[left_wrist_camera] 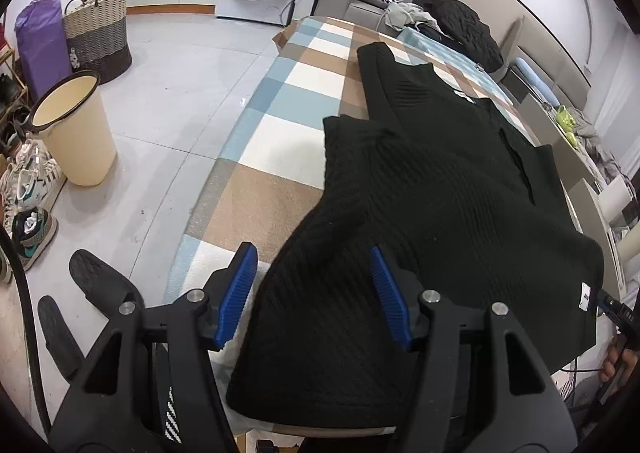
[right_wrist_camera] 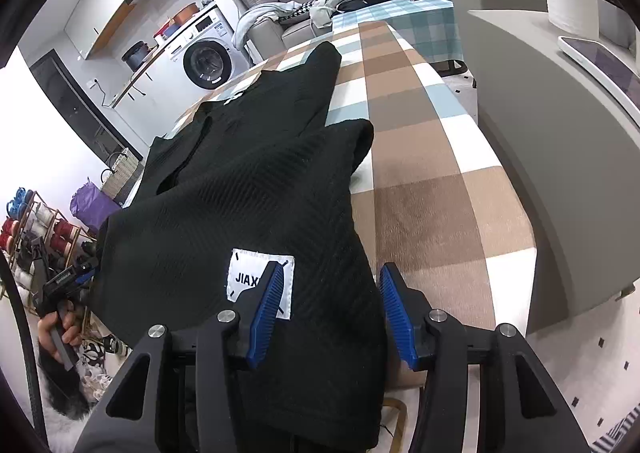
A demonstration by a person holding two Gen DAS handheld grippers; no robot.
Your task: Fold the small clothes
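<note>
One fold looks begun: the black knit top (left_wrist_camera: 440,181) lies doubled mid-frame on the checked tabletop (left_wrist_camera: 280,105), both grippers' fingers (left_wrist_camera: 236,293) wide, unfinished.

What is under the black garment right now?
The black garment lies on a checked cloth that covers the table. Whatever lies beneath the garment's middle is hidden. Its near hem hangs past the edge, between both open grippers.

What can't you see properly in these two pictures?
- White label on the black top, right wrist view: a finger of the right claw covers the word's end.
- Top's near hem: both views, behind the claw frames.
- Left claw: contact with cloth unclear.
</note>
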